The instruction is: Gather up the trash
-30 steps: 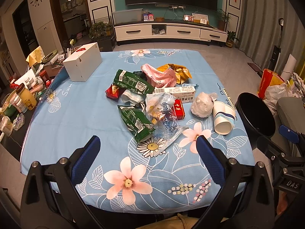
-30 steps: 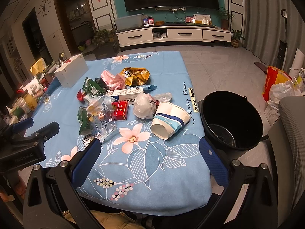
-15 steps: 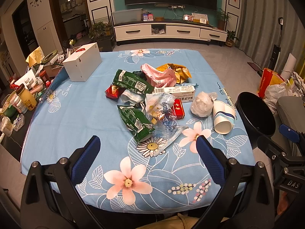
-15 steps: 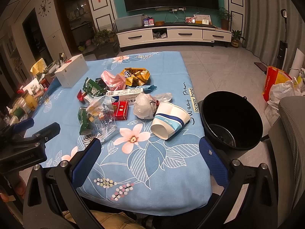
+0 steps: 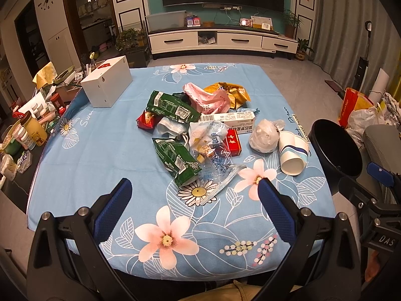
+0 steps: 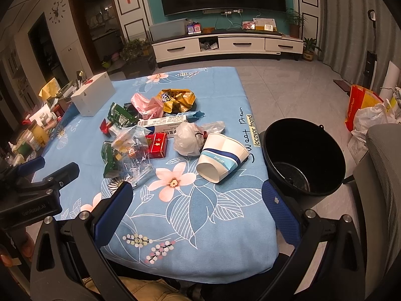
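Both the left gripper [image 5: 193, 193] and the right gripper [image 6: 198, 195] hover with fingers spread, empty, above the counter [image 5: 100, 150] with trash [image 5: 200, 130].

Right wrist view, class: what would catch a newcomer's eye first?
A heap of trash sits mid-table on the blue flowered tablecloth, with stacked paper cups tipped over at its right edge. Just off the table's right side stands an open black bucket.
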The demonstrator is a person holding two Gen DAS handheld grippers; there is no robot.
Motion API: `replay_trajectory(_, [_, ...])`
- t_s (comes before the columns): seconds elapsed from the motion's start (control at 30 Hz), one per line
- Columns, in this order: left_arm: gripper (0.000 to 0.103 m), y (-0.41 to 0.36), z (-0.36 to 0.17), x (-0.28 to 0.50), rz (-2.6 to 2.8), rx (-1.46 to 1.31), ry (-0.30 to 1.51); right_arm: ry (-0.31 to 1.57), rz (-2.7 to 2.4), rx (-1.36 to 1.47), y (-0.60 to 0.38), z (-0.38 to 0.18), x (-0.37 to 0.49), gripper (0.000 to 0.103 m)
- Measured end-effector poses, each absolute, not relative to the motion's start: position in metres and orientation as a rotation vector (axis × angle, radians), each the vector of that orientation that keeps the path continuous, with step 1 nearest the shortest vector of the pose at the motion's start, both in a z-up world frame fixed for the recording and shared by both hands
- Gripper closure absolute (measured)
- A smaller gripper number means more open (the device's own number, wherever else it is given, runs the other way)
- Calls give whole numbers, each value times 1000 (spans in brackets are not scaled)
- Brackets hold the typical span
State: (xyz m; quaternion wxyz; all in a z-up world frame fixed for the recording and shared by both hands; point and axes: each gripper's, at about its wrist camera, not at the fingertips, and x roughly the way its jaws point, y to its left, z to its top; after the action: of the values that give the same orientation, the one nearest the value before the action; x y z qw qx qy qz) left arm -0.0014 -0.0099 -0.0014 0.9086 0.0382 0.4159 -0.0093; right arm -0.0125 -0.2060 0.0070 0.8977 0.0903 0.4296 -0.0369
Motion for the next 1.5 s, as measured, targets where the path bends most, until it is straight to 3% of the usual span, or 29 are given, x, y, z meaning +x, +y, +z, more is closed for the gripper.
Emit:
replay_trajectory(0.53, [3, -14, -9, 6, -47, 81, 878, 913, -76, 221, -216, -2, -11, 2])
replay_trajectory(0.73, [3, -7, -26, 13, -245, -77, 893, 995, -85, 407, -255, -43, -10, 2])
replay_trajectory(1.03, [3, -30, -57, 34, -368, -95, 920, 995, 6, 735, -291, -90, 1, 2])
replay_trajectory(1.27, [4, -61, -59, 67, -432, 9, 831, 989, 22, 782, -300, -108, 24, 8])
replay_trajectory(1.5, [9, -93, -79, 110, -465, 100, 871, 990, 6, 845, -314, -128, 50, 13])
